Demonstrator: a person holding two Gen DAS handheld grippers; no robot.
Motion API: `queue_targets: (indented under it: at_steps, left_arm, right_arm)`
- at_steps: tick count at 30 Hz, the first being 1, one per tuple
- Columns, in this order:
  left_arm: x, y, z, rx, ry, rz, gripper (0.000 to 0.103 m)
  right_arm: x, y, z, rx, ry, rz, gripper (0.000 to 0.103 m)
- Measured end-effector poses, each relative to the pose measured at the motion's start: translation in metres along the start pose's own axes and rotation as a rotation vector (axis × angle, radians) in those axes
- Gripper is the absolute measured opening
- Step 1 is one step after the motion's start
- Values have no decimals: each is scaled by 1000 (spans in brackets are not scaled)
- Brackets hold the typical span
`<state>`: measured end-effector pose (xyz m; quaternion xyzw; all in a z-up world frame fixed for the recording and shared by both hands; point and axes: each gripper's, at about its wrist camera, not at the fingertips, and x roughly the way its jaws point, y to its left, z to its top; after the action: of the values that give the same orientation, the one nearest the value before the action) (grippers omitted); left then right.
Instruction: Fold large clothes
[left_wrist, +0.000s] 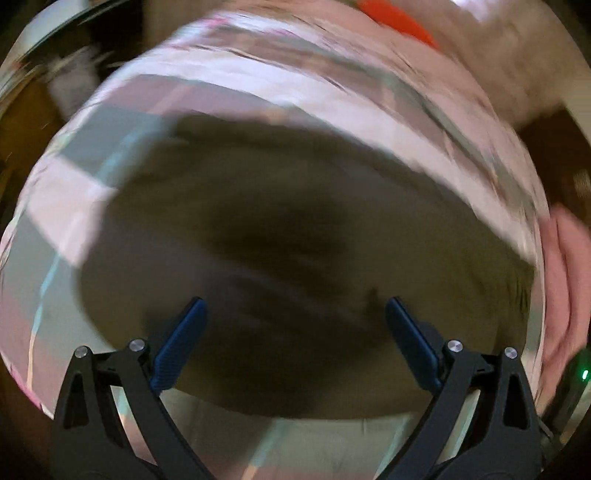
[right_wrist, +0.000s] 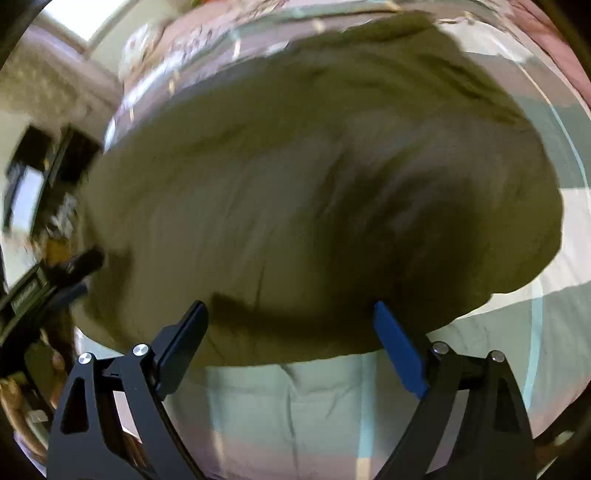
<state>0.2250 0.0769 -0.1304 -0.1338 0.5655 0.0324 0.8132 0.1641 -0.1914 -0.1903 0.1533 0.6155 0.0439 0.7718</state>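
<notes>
Olive garment (right_wrist: 295, 192) spread on checked bedsheet (right_wrist: 303, 398); left gripper (left_wrist: 295, 310), right gripper (right_wrist: 290, 314) wide apart, empty.

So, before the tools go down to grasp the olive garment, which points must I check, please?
1. Left tool open, nothing between fingers: ok.
2. Right tool open, nothing between fingers: ok.
3. Olive garment lies on the bedcover: ok.
4. Garment spread flat, no bunching: cannot tell, pictures blurred.
5. Near hem in right view, between the fingers: ok.
6. Pink cloth clear of garment: cannot tell.
</notes>
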Motion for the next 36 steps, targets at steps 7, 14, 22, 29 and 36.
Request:
queue_targets:
  at_steps: [7,14,22,29,36]
  left_arm:
    - [36,-1,-1,47,40,93,100]
    - [35,81,19,-119,-58,319,100]
    - [6,113,17,-340,-91,125,99]
    - [21,1,8,-1,-75,18,99]
    - [73,-34,4,135,-15,138,101]
  right_arm:
    - [-3,-112,33,270,-42,-98,91]
    - [-34,-157,36,453,-132,-137,91]
    - [-64,-43,38,96,-324,-32,91]
    - [-1,48,34,-188,-231,-82,94]
    - [39,40,49,-152,-199,-145,102]
